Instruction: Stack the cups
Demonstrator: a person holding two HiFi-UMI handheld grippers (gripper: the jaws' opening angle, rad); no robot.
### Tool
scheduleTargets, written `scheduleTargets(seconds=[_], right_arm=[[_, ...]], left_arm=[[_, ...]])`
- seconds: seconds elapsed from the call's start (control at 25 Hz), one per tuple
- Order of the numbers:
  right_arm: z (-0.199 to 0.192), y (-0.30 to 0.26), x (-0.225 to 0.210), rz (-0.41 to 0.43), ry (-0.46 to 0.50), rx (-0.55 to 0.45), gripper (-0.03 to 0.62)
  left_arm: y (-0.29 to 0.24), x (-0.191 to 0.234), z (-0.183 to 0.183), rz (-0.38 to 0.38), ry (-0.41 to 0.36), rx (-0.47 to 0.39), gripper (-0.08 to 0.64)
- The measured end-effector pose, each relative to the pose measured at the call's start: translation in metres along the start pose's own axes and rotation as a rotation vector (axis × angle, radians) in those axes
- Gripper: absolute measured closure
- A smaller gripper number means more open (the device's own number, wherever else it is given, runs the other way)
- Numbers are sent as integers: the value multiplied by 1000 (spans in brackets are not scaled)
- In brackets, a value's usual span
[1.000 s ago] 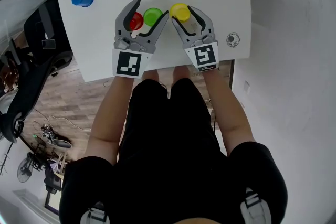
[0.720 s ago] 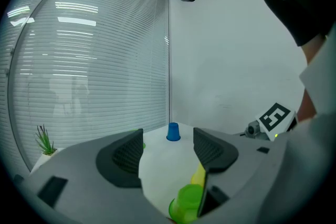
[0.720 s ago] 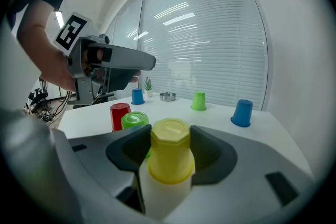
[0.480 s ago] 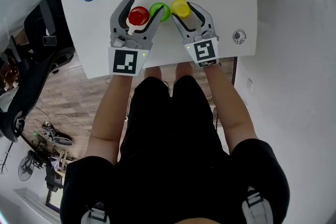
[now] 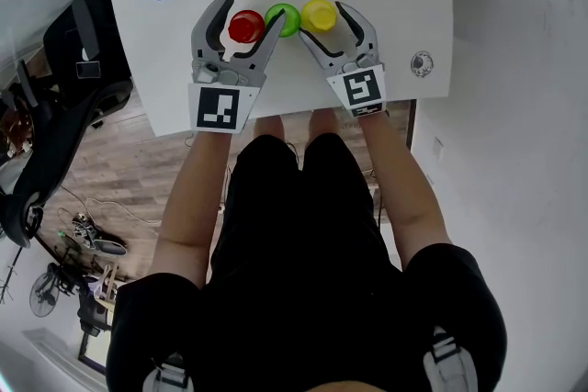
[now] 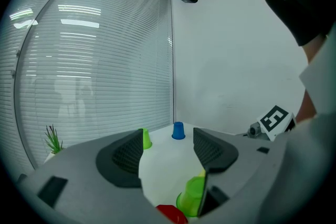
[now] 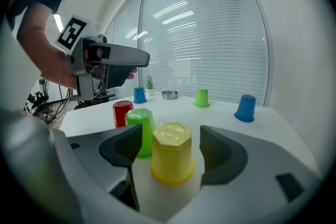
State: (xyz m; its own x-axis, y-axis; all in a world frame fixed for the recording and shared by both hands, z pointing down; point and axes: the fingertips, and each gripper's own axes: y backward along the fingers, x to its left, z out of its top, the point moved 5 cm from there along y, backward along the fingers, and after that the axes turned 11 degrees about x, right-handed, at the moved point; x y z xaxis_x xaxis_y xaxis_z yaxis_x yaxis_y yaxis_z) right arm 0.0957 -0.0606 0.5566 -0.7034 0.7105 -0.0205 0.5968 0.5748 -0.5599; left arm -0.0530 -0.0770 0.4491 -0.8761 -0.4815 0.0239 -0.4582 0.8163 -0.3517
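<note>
Yellow cup (image 7: 170,157) between opening right tongs (image 7: 169,132)

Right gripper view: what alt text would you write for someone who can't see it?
An upside-down yellow cup stands on a white table between the right gripper's two dark jaws, which are opening and not pressing it. Behind it to the left stand a green cup and a red cup; a blue cup stands farther back on the right.
</note>
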Motion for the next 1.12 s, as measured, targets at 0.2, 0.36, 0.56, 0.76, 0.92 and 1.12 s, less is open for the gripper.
scheduleTargets(seconds=[0.2, 0.36, 0.56, 0.76, 0.92, 1.12], right_arm=[[30, 17, -7, -4, -19, -52, 233], [74, 27, -9, -5, 5, -113, 232], [128, 24, 4, 20, 40, -178, 224], [151, 0, 30, 81, 32, -189, 224], [162, -18, 55, 128, 44, -182, 229], [172, -35, 79, 150, 60, -184, 229]], left_arm=[[9, 18, 5, 43, -6, -4, 259], [23, 45, 8, 98, -7, 14, 253], [36, 79, -4, 133, 0, 68, 225], [45, 118, -29, 191, 26, 116, 218], [49, 150, -51, 229, 8, 164, 218], [45, 186, -72, 248, 0, 204, 218]])
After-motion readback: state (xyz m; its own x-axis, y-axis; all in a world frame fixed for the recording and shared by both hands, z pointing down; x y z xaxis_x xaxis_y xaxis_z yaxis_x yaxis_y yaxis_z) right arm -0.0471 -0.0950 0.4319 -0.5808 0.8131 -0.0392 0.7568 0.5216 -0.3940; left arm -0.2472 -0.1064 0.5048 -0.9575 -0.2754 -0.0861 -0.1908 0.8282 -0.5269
